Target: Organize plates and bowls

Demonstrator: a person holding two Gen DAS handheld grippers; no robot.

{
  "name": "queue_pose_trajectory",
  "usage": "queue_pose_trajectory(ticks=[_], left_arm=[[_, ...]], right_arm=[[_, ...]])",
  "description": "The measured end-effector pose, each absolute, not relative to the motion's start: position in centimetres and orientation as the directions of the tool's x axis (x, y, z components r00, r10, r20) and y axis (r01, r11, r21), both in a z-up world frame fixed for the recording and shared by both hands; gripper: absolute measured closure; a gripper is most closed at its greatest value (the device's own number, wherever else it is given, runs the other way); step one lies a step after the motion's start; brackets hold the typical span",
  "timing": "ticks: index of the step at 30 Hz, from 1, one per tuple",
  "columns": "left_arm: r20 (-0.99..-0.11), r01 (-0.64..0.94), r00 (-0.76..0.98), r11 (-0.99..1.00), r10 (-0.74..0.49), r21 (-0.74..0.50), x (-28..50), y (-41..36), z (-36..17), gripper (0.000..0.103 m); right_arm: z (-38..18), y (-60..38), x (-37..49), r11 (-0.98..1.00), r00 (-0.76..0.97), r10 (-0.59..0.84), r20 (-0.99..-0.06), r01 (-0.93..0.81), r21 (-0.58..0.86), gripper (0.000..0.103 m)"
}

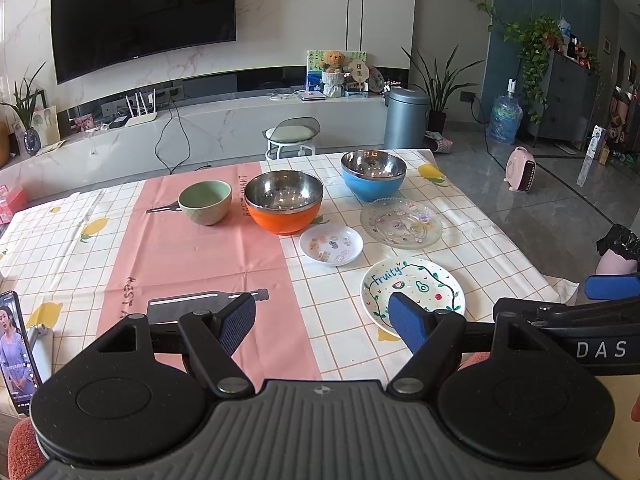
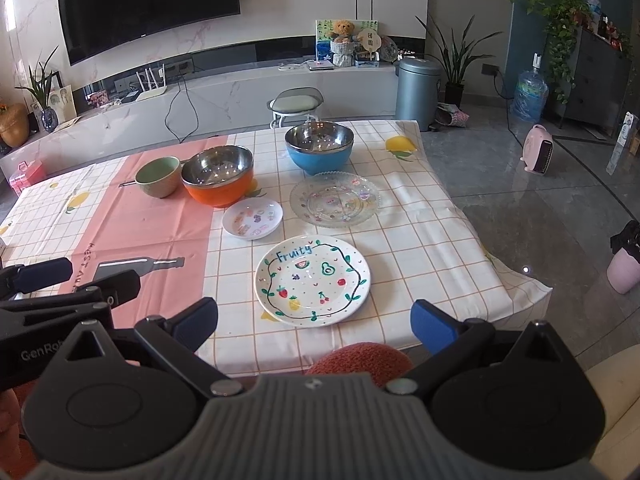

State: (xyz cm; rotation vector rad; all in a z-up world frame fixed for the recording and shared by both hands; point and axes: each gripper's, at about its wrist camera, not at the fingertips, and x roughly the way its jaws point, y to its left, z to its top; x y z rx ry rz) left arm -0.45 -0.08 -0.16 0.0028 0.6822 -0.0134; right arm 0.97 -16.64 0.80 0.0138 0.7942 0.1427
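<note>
Living room, TV (image 1: 144, 12) on a marble wall, table (image 2: 420, 216) under a pink-and-check cloth. Left gripper (image 1: 324, 324) low at the near edge, level, fingers spread wide, gripping nothing. Right gripper (image 2: 314, 320) alongside it, same height, also spread wide and empty, aimed at the Fruity plate (image 2: 313, 281). "Fruity" lettered in blue on that plate, nearest of all. Beyond it, small plate (image 2: 253, 219) and glass plate (image 2: 335, 199) side by side. Farther back, in a row: green bowl (image 2: 158, 176), orange bowl (image 2: 218, 178), blue bowl (image 2: 319, 147). "DAS" readable on the right gripper's body, "GenRo" on the left's. Phone (image 1: 16, 344) propped at far left.
</note>
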Motion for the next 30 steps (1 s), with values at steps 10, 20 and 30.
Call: queue_pose_trajectory(ticks=[10, 20, 30], left_arm=[[-0.63, 0.013, 0.777, 1.0, -0.013, -0.005, -0.5, -0.2, -0.1, 0.014], [-0.63, 0.014, 0.776, 1.0, -0.016, -0.009, -0.5, 0.0, -0.1, 0.014], [-0.621, 0.032, 0.778, 0.994, -0.092, -0.107, -0.3, 1.1, -0.5, 0.018]], right_arm=[[0.9, -16.7, 0.9, 0.99, 0.689, 0.136, -0.712, -0.123, 0.069, 0.003], [0.9, -16.6, 0.9, 0.99, 0.686, 0.136, -0.715, -0.126, 0.067, 0.003], [0.5, -17.0, 1.0, 0.989, 0.707, 0.142, -0.692, -0.126, 0.073, 0.003]])
